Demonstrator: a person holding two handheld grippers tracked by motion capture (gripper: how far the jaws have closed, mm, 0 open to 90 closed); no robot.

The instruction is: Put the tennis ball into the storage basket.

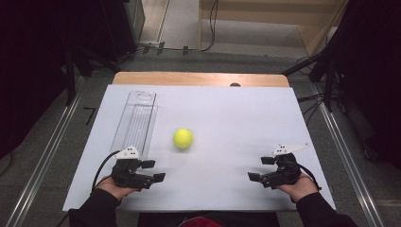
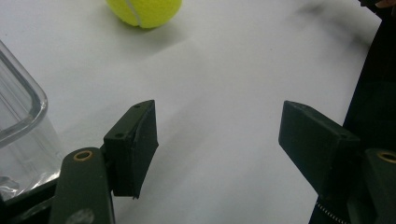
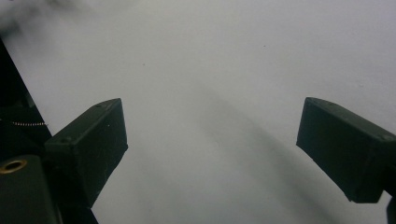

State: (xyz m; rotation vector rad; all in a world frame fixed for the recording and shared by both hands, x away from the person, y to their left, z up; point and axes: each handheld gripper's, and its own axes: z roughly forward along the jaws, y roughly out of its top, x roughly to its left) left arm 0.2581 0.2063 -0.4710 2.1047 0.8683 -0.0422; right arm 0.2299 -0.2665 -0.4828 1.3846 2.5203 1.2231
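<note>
A yellow-green tennis ball (image 1: 183, 138) lies on the white tabletop (image 1: 236, 113), a little left of centre. A clear, long plastic container (image 1: 135, 120) lies to its left, running from near to far. My left gripper (image 1: 155, 170) rests near the front edge, just below the container's near end, open with nothing between its fingers. In the left gripper view the ball (image 2: 144, 11) sits ahead of the jaws (image 2: 217, 140), and the container's corner (image 2: 18, 121) is at the left. My right gripper (image 1: 260, 169) rests at the front right, open over bare table (image 3: 212, 140).
The white board covers a wooden table whose far edge (image 1: 198, 78) shows beyond it. Metal rails (image 1: 347, 156) run along both sides on the floor. Dark equipment and cables stand at the back left and right.
</note>
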